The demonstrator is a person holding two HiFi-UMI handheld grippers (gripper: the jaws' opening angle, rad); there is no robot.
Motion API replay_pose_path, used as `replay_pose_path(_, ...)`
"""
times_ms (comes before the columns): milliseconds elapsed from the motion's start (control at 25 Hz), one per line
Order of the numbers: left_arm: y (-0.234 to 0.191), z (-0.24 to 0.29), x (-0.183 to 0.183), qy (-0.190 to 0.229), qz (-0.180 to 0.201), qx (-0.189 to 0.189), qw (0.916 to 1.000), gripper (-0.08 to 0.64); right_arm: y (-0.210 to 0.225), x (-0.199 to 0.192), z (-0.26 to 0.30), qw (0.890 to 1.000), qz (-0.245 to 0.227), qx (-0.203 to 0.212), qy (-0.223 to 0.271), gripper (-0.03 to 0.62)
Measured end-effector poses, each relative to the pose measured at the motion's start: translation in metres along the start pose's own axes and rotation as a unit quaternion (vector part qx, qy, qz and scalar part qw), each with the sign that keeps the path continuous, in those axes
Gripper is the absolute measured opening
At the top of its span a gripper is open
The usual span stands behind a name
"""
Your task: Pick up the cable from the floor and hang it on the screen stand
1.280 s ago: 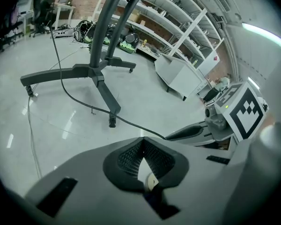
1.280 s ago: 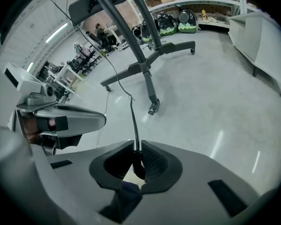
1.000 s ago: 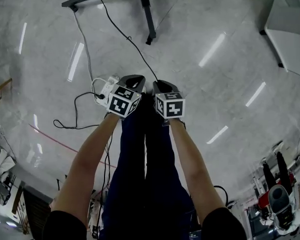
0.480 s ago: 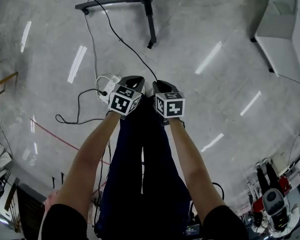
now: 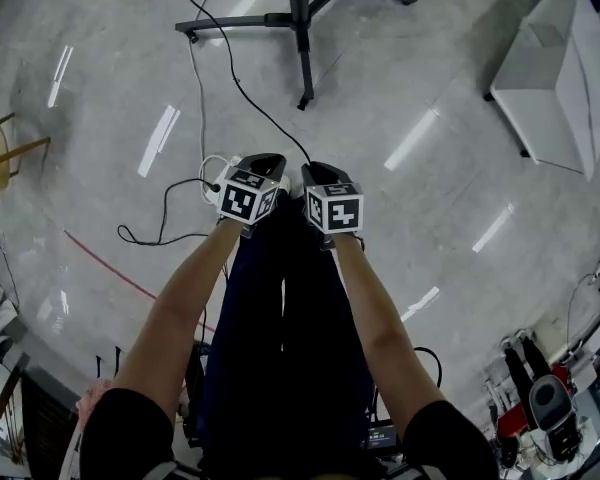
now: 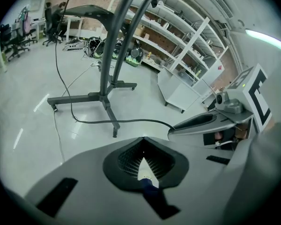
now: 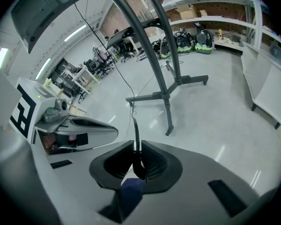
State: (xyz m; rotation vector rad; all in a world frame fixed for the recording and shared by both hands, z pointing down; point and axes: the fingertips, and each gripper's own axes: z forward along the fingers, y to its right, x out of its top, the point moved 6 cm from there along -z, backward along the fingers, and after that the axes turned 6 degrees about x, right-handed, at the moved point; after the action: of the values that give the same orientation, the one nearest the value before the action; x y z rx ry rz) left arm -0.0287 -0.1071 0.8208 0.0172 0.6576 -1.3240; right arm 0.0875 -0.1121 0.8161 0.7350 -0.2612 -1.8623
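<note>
I hold the black cable (image 7: 135,125) pinched between the fingers of the right gripper (image 7: 136,146), which are closed down narrow on it. The rest of it trails across the floor (image 5: 430,198) toward the screen stand (image 5: 302,28). The left gripper (image 6: 143,140) has its fingers closed together on nothing. I judge the step to be carrying the cable to the stand. I should keep the pinch firm, leave slack so nothing snags the stand's feet, and raise it high before draping. Compared with a second ago, the stand's base sits lower and nearer in the head view; both grippers remain side by side.
</note>
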Motion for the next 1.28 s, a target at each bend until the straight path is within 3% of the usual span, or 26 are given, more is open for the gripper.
replay_pose_path(560, 0.037, -0.100, 0.014, 0.027, -0.052, 0.022, 0.9980, 0.006, -0.059, 0.022, -0.089, 1.000, -0.006, 0.000, 0.019, 0.066)
replay_pose_path(920, 0.062, -0.164, 0.061, 0.068, -0.036, 0.023, 0.9968, 0.006, -0.101, 0.060, -0.147, 0.998, -0.021, 0.000, 0.054, 0.066)
replay_pose_path(1280, 0.072, -0.217, 0.084, 0.093, -0.042, 0.033, 0.9942, 0.006, -0.141, 0.082, -0.183, 0.995, -0.042, 0.015, 0.086, 0.066)
